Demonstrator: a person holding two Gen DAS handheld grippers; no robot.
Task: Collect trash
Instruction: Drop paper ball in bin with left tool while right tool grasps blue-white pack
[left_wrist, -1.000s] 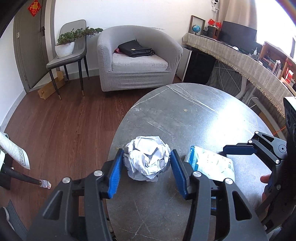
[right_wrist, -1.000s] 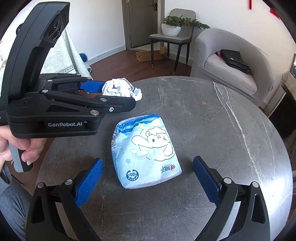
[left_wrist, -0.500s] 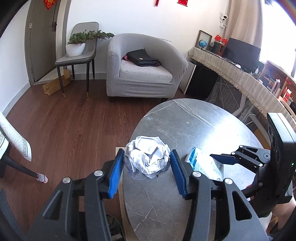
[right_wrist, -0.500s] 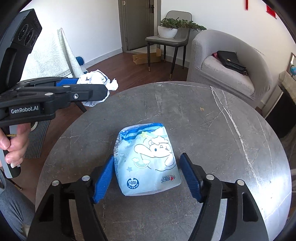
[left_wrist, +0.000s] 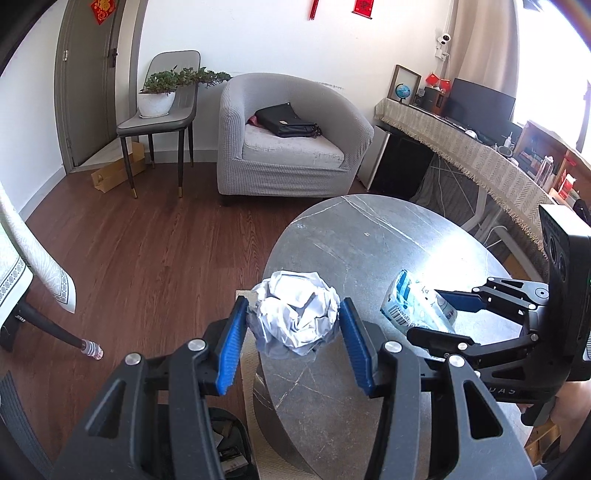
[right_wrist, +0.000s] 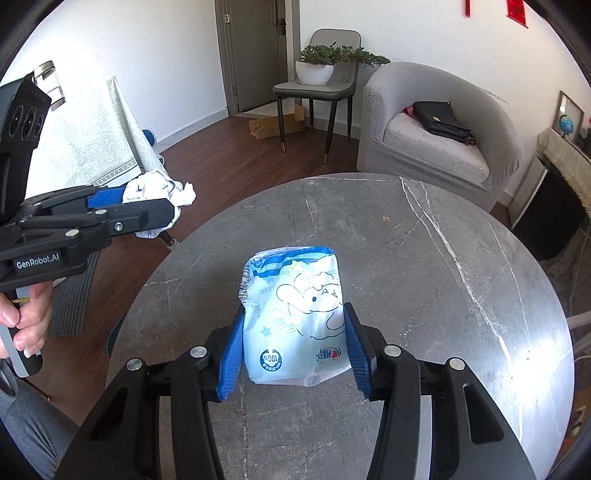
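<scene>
Crumpled white paper sits clamped between the 2 blue pads of the left gripper, lifted clear of the table edge. Below those jaws, a dark bin shows; release only once the wad is centred above it. The right gripper pinches the blue packet across its width, the packet seemingly resting on the table; lift straight up before swinging bin-ward.

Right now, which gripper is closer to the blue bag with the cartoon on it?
Right. The right gripper clamps the blue bag on both sides. The left gripper holds crumpled paper off to the side.
</scene>
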